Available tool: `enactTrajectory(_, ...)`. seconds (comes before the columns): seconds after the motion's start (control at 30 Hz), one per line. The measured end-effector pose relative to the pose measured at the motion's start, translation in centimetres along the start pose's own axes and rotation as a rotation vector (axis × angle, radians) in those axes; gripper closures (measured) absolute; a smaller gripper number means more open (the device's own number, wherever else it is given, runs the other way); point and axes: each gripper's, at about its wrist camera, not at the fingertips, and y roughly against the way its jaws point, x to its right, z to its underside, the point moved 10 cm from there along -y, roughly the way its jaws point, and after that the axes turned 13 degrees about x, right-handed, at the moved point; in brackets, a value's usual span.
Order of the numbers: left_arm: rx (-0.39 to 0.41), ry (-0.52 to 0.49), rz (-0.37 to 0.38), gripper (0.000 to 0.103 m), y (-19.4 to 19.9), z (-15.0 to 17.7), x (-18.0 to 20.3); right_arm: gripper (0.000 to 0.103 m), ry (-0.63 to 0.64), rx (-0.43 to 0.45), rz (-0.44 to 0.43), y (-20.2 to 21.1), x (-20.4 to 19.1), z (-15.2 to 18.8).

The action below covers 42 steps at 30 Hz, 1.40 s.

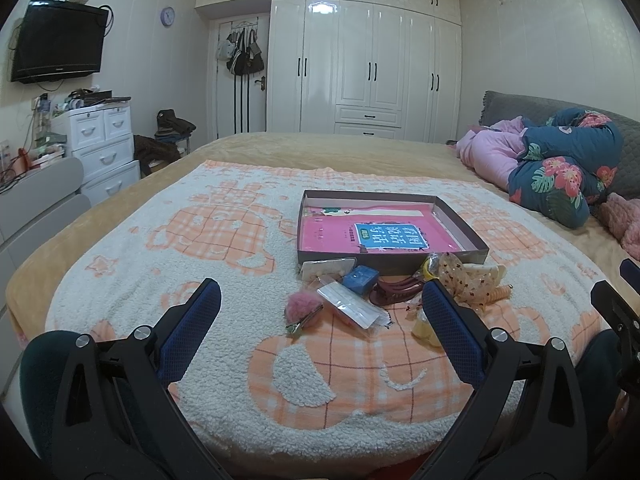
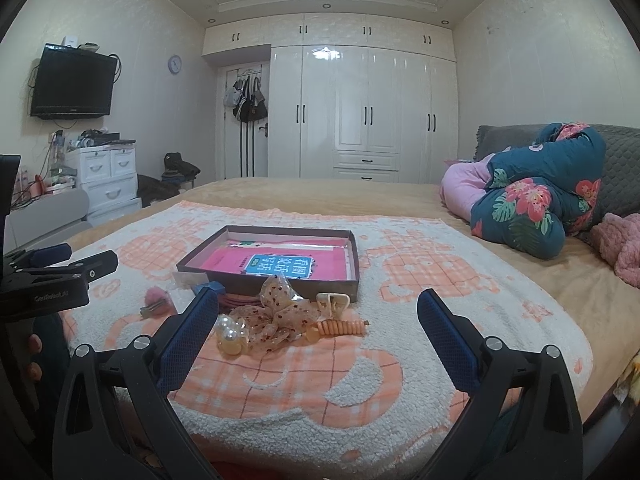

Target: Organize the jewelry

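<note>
A shallow open box (image 1: 460, 224) (image 2: 354, 276) with a pink book inside lies on the blanket. In front of it sits a pile of accessories: a pink fluffy hair clip (image 1: 302, 309) (image 2: 155, 298), a clear packet (image 1: 348, 310), a small blue box (image 1: 360, 279), a dark red claw clip (image 1: 394, 291), a dotted sheer bow (image 2: 276, 314), a cream clip (image 2: 333, 303), an orange spiral hair tie (image 2: 340, 327) and pearl beads (image 2: 230, 328). My left gripper (image 1: 320, 292) is open, just short of the pile. My right gripper (image 2: 318, 300) is open too, with the bow and hair tie between its fingers' lines.
Everything lies on a white and orange fleece blanket (image 1: 240, 380) over a tan bed. Folded floral and pink quilts (image 1: 560, 168) lie at the right. White wardrobes (image 1: 360, 68), a drawer unit (image 1: 100, 144) and a wall television (image 1: 58, 42) stand beyond.
</note>
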Motion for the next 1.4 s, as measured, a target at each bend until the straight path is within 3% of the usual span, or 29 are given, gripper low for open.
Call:
enactTrajectory(0.3, -0.004, 0.014, -0.027, 0.011, -0.7, 0.1, -1.4, 0.006, 0.032, -0.012, -0.053, -0.8, -1.5, -0.2)
enactTrajectory(0.6, -0.032, 0.048, -0.086, 0.011, -1.7, 0.4, -4.0, 0.006, 0.051, -0.082, -0.153, -3.0, -4.5, 0.9)
enactTrajectory(1.13, -0.252, 0.048, -0.059, 0.011, -7.0, 5.0, -5.6, 0.007, 0.122, -0.259, -0.305, -8.3, -8.5, 5.9)
enactTrajectory(1.4, -0.387, -0.033, -0.005, 0.011, -10.4, 7.9, -4.9, 0.025, 0.159, -0.349, -0.389, -10.6, -10.0, 8.4)
